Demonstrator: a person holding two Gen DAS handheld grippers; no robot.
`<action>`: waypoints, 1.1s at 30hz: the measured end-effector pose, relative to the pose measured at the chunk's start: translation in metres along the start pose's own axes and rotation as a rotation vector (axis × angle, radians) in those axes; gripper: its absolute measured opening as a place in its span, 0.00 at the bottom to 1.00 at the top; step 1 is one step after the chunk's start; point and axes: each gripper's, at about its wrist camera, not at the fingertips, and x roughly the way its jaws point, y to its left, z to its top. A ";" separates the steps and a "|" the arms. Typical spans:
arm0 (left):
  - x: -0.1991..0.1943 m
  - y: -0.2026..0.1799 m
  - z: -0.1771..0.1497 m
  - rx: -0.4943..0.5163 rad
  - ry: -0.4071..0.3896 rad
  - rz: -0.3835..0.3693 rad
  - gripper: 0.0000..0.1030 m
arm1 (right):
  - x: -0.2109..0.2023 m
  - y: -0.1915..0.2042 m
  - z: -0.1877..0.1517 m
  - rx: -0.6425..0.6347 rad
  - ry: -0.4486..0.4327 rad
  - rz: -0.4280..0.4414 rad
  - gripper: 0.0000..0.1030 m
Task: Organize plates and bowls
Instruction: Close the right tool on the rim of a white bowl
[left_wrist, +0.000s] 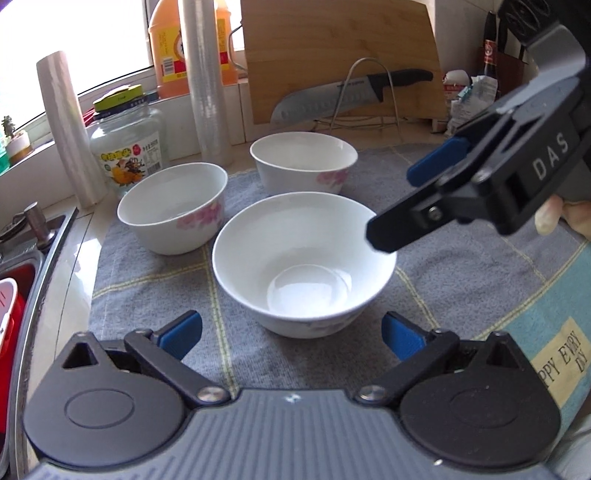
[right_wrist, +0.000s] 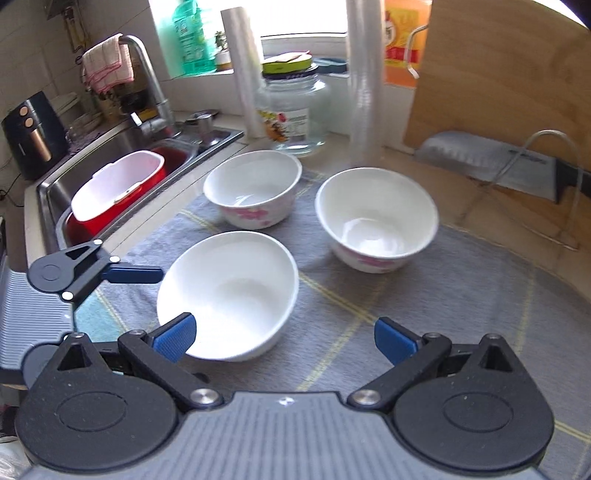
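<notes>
Three white bowls with pink flowers stand on a grey checked cloth (left_wrist: 480, 280). The near bowl (left_wrist: 303, 266) (right_wrist: 227, 291) sits just ahead of my left gripper (left_wrist: 291, 336), which is open and empty. A second bowl (left_wrist: 171, 210) (right_wrist: 253, 194) is at the back left and a third bowl (left_wrist: 303, 162) (right_wrist: 376, 218) at the back. My right gripper (right_wrist: 284, 339) (left_wrist: 400, 205) is open, one of its fingers (right_wrist: 173, 338) at the near bowl's right rim; contact cannot be told. One finger (right_wrist: 135, 275) of the left gripper shows in the right wrist view.
A steel sink (right_wrist: 110, 147) holding a red and white tub (right_wrist: 118, 188) lies left of the cloth, with a tap (right_wrist: 147, 85). Behind the bowls stand a glass jar (left_wrist: 129, 147), two plastic-wrap rolls (left_wrist: 208, 81), a cutting board (left_wrist: 340, 51) and a knife (left_wrist: 332, 98) on a wire rack.
</notes>
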 end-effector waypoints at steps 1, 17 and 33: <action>0.002 0.001 0.001 0.001 -0.003 -0.005 0.99 | 0.004 0.002 0.002 -0.004 0.008 0.005 1.00; 0.013 -0.009 0.001 0.043 -0.043 -0.043 0.99 | 0.048 0.008 0.025 -0.018 0.084 0.161 1.00; 0.012 -0.001 0.004 -0.002 -0.074 -0.076 0.98 | 0.053 0.011 0.034 -0.014 0.099 0.235 1.00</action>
